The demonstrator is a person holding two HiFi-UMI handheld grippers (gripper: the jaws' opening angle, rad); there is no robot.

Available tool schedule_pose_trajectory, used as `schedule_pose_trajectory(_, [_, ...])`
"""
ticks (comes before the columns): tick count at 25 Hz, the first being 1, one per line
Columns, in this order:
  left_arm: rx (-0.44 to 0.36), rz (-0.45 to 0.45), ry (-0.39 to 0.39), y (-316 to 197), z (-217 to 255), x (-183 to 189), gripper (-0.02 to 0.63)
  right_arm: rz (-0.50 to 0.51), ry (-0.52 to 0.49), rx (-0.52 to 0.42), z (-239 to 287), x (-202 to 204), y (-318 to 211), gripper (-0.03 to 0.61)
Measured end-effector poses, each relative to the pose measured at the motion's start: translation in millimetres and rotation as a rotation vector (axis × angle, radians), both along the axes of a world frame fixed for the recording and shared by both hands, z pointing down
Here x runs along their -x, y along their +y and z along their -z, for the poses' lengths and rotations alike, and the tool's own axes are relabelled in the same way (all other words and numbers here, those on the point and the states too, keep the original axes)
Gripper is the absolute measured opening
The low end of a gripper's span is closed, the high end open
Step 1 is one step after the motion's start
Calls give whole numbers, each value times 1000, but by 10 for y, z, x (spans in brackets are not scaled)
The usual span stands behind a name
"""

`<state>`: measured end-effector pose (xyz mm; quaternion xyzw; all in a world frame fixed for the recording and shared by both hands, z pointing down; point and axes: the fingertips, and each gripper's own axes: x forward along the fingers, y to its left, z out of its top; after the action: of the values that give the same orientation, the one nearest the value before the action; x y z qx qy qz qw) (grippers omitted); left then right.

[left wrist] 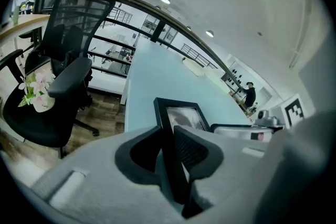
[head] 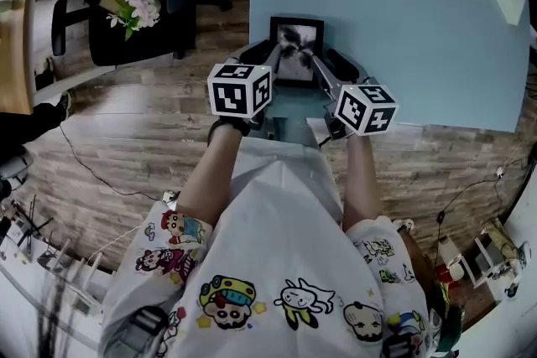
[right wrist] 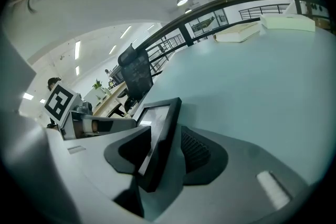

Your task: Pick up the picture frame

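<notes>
The picture frame [head: 295,51] is caught by both side rails, so the step in hand looks like the lift itself. To do it well, I would raise both hands together at the same pace. The frame should stay at one tilt, so that neither rail twists or slides out of its thin bite. The squeeze should be firm but not hard, since the front looks glazed and the rails are narrow. A straight rise before any carrying would keep the near corner from scraping.

The frame's left rail [left wrist: 167,136] stands between the jaws of the left gripper [left wrist: 171,140], which are closed against it from both sides. Its right rail [right wrist: 164,134] runs slantwise through the right gripper [right wrist: 164,150], clamped with one jaw on the glass face and the ribbed one behind. From the head view, the left gripper [head: 274,54] and right gripper [head: 318,63] flank the frame and reach up to it from below. I cannot tell whether its underside has left the surface.

Under the frame is a pale blue table [head: 411,38], whose near edge lies just below the frame. Well to the frame's left, on the wooden floor, is a black office chair [head: 126,42] with flowers [head: 137,6] on its seat.
</notes>
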<state>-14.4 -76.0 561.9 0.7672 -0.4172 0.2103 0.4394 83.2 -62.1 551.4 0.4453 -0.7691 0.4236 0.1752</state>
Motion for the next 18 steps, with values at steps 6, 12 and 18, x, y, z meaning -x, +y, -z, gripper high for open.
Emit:
schedule_pose_trajectory(6, [16,22,30,-10,2,15,75,47,-76,93,-32,52,3,214])
schedule_pose_trajectory(12, [24,33,51,-13,4,26,74,43,-180,155,-5,45,-23,227])
schedule_pose_trajectory(18, [35,37,72,-11,-2,32,74,70,-257,233,-20,51,-12,227])
